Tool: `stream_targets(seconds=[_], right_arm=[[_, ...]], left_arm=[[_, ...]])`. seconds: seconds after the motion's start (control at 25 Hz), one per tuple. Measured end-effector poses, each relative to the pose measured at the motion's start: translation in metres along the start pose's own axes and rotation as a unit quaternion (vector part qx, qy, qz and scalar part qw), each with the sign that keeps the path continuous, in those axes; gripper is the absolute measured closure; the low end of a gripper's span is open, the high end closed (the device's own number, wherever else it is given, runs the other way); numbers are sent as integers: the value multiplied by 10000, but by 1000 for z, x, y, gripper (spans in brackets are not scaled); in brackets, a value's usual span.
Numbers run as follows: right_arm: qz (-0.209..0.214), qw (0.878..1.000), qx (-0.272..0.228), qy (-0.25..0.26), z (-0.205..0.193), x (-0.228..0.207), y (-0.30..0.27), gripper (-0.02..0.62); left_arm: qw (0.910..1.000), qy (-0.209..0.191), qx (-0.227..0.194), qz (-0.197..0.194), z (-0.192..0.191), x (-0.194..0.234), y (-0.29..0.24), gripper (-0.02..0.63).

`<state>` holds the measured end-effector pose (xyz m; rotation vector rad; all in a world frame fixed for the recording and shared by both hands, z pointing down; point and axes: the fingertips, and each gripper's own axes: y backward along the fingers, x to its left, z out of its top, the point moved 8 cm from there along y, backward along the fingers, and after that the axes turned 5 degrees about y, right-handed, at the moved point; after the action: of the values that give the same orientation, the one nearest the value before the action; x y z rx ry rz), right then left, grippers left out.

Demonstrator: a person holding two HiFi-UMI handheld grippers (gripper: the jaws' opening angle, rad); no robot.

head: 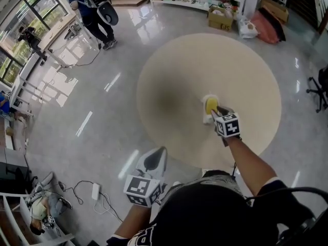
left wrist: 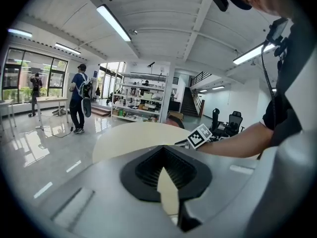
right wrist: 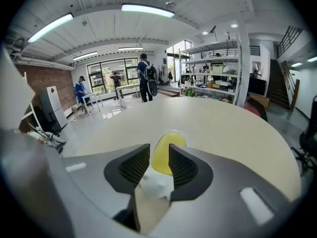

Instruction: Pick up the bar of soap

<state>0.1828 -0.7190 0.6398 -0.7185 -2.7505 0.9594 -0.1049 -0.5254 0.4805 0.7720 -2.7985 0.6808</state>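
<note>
A yellow bar of soap lies on a white holder on the right half of the round beige table. My right gripper reaches in from the near side, its tips just at the soap's near edge. In the right gripper view the jaws stand apart, with the soap showing in the gap beyond them and the white holder below; nothing is pressed between the pads. My left gripper hangs off the table's near edge, jaws together and empty.
A person in blue stands far left on the shiny floor. A cardboard box and shelves lie beyond the table, an office chair at the right edge. Cables and a power strip trail on the floor at near left.
</note>
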Motion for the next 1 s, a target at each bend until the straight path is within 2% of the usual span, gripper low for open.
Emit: stream_targets(seconds=[0.32,0.52,0.8,1.0], right_arm=[[-365,9965,441,-618,-12,-11,-45,385],[-667,9934,564,-744,-9,-10,-55,333],[-1287,9867,739,-663,-8,-5,-68,322],[-1341,9835,665,-1015,-10,-3,-73,319]], left_arm=[[9999,-7,99,100,-8,0,3,598],[9996,24,186,191,-11,4,11,598],[9994,149,145,275,-13,12,16,598],[9992,191,42,347,-14,18,23,598]])
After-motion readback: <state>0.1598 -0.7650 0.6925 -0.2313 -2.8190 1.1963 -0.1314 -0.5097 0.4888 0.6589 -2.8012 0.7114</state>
